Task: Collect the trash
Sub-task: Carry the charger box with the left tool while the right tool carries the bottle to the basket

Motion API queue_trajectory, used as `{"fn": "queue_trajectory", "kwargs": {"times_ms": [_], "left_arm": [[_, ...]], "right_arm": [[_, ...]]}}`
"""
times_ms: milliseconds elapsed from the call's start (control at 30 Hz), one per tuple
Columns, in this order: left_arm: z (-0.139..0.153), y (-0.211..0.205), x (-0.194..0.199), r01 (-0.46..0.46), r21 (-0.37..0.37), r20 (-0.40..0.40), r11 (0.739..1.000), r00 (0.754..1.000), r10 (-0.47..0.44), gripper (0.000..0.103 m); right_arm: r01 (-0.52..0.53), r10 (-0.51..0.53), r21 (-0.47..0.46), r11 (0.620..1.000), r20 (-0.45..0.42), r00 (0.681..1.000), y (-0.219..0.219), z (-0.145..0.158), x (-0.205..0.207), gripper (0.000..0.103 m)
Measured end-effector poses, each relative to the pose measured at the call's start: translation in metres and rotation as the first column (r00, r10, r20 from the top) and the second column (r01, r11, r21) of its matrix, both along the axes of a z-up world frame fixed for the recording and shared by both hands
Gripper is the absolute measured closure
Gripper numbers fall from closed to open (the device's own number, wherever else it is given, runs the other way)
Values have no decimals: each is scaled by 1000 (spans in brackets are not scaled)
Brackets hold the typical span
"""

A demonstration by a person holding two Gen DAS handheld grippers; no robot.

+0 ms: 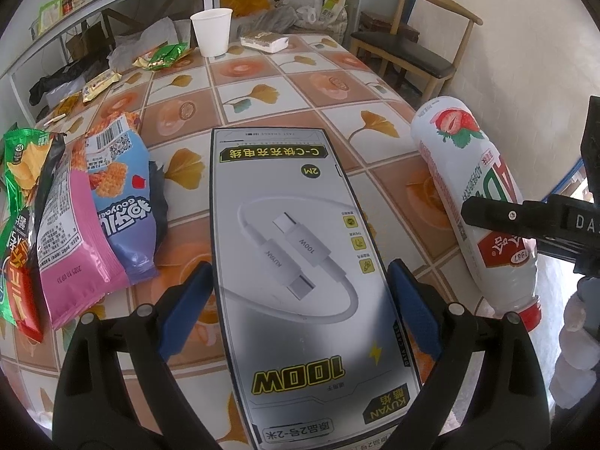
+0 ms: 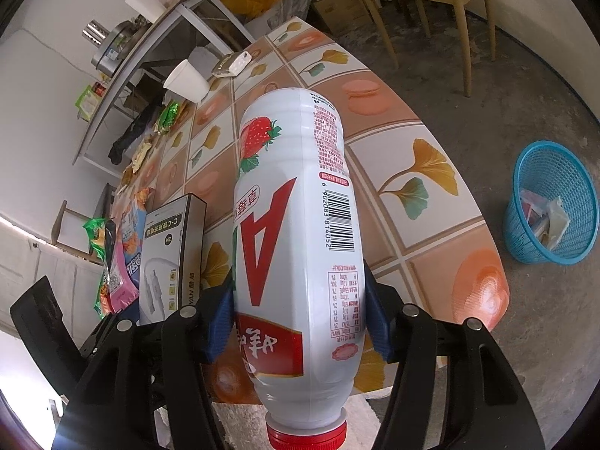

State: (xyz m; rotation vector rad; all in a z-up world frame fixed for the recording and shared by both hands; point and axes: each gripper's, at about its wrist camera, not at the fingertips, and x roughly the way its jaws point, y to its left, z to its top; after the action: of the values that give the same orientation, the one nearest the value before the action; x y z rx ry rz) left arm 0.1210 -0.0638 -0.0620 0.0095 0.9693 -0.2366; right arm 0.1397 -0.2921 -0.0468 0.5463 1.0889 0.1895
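Note:
My left gripper (image 1: pixel 300 292) is shut on a grey cable box (image 1: pixel 300 262) and holds it over the tiled table (image 1: pixel 262 90). My right gripper (image 2: pixel 300 311) is shut on a white strawberry drink bottle (image 2: pixel 296 225) with a red cap, held above the table's right edge. The bottle (image 1: pixel 468 195) and the right gripper's arm also show at the right of the left wrist view. The box (image 2: pixel 165 255) shows at the left of the right wrist view. Snack wrappers (image 1: pixel 75 217) lie on the table at the left.
A blue waste basket (image 2: pixel 551 206) with some trash stands on the floor right of the table. A white paper cup (image 1: pixel 212 32), a tissue pack (image 1: pixel 262 41) and more wrappers (image 1: pixel 161 56) lie at the table's far end. A chair (image 1: pixel 412 48) stands beyond.

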Motion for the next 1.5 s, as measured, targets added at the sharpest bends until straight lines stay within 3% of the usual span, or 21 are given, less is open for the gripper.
{"fn": "queue_trajectory", "kwargs": {"times_ms": [1067, 1500], "left_arm": [[30, -29, -27, 38, 32, 70, 999, 997, -41, 14], [54, -85, -30, 192, -2, 95, 981, 977, -191, 14]], "right_arm": [[46, -51, 81, 996, 64, 997, -35, 12, -36, 45], [207, -224, 142, 968, 109, 969, -110, 24, -86, 45]]}}
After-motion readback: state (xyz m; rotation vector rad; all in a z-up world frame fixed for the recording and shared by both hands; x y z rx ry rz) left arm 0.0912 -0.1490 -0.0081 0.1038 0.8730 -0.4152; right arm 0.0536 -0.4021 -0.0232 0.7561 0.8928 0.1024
